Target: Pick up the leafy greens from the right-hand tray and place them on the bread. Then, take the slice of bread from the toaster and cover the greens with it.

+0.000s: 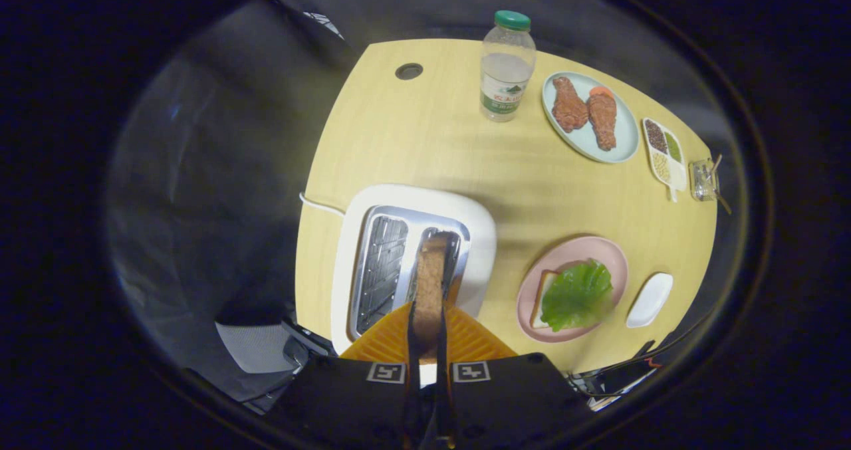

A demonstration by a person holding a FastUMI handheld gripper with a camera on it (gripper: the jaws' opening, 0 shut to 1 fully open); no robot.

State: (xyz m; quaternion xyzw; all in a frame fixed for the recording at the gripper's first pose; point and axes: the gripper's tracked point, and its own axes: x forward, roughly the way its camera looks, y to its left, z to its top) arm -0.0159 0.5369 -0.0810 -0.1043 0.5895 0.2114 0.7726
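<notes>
On the bench (425, 144), the toaster (479, 237) stands at the near left. The fingers (429, 334) pinch the bread slice (431, 284) above its right slot. To the right, a pink plate (598, 250) carries bread (540, 297) topped with leafy greens (577, 296); just right lies a small white tray (649, 299). Farther off stand a bottle (506, 64) and a plate of meat (588, 114).

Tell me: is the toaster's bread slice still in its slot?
Partly in: the bread slice rises from the toaster slot, gripper shut on it.
</notes>
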